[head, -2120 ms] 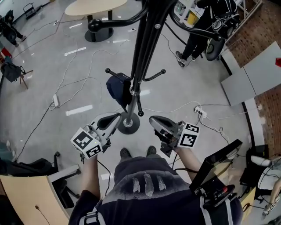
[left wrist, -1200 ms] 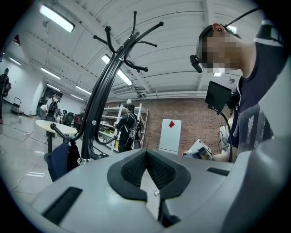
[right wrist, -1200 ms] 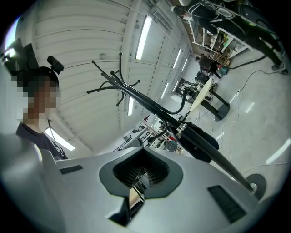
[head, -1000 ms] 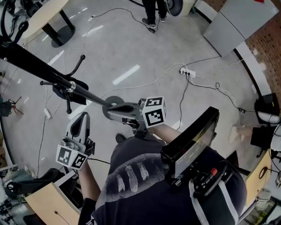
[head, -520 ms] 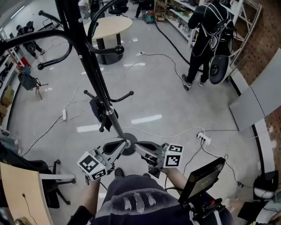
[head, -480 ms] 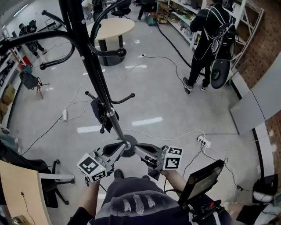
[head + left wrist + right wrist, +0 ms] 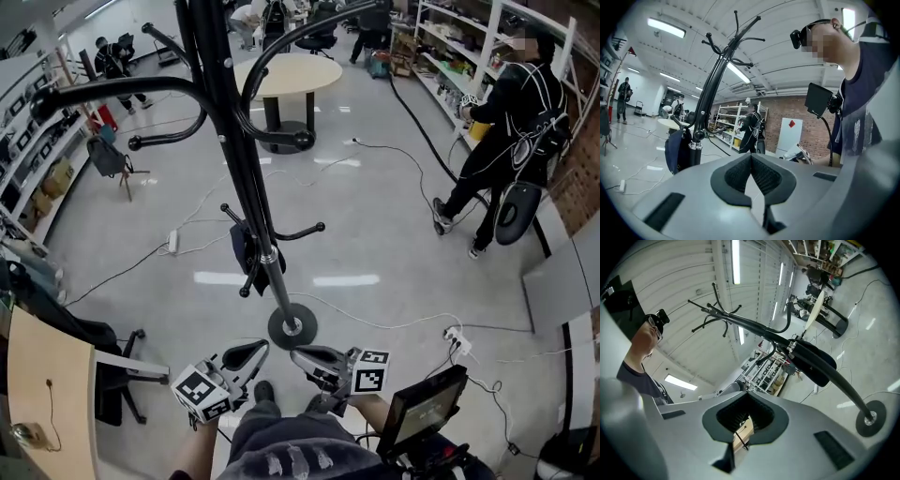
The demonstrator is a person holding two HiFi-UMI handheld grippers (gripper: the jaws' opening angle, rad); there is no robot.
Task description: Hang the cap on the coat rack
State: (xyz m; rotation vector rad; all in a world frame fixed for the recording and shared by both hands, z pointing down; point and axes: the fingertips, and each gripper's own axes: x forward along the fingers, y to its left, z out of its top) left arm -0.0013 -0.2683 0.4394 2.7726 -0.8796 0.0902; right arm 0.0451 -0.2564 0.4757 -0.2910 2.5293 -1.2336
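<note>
One cap (image 7: 246, 253) on coat rack (image 7: 242, 169), well apart from left hand-held gripper (image 7: 253, 350)

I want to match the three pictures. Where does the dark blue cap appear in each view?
Head view: the cap hangs left of centre, on a low hook against the coat rack pole.
Left gripper view: the cap is at the left, at middle height, beside the pole.
Right gripper view: the cap is right of centre, on the slanting pole.
Shared landmark: the black coat rack pole.
</note>
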